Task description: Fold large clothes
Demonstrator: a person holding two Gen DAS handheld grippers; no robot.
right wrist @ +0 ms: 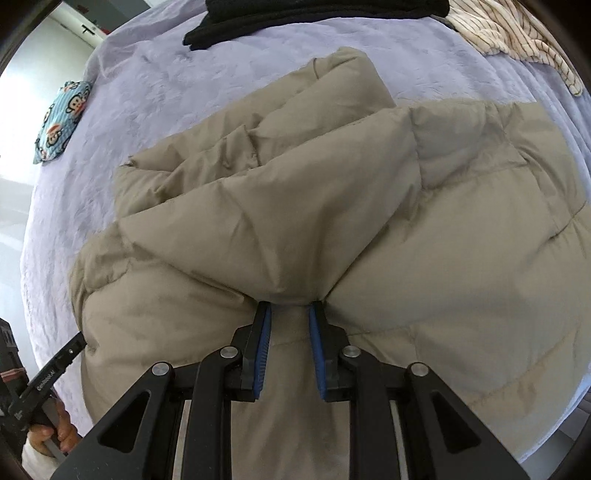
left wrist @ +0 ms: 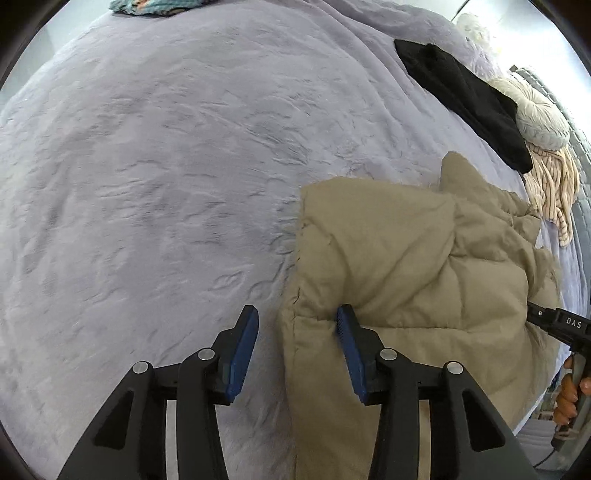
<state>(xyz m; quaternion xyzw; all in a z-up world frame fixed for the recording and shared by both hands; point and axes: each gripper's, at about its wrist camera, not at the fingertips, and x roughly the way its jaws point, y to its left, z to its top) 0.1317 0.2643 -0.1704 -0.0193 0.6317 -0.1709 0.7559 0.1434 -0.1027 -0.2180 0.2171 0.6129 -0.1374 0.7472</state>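
With the tan puffy jacket (right wrist: 332, 221) bunched on the bed (left wrist: 147, 184), the left gripper (left wrist: 297, 332) gapes empty at its edge while the right gripper (right wrist: 290, 332) pinches a fold, which may slip and unfold.

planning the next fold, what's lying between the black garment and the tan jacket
Nothing: bare lilac blanket separates the black garment from the tan jacket, clearest in the right wrist view.

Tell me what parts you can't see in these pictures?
- Jacket: its near end is hidden under the right gripper in the right wrist view.
- Black clothes: cut off by the top edge there.
- Patterned cloth: cut off by the top edge, left wrist view.
- Hand: mostly cut off at the right edge.
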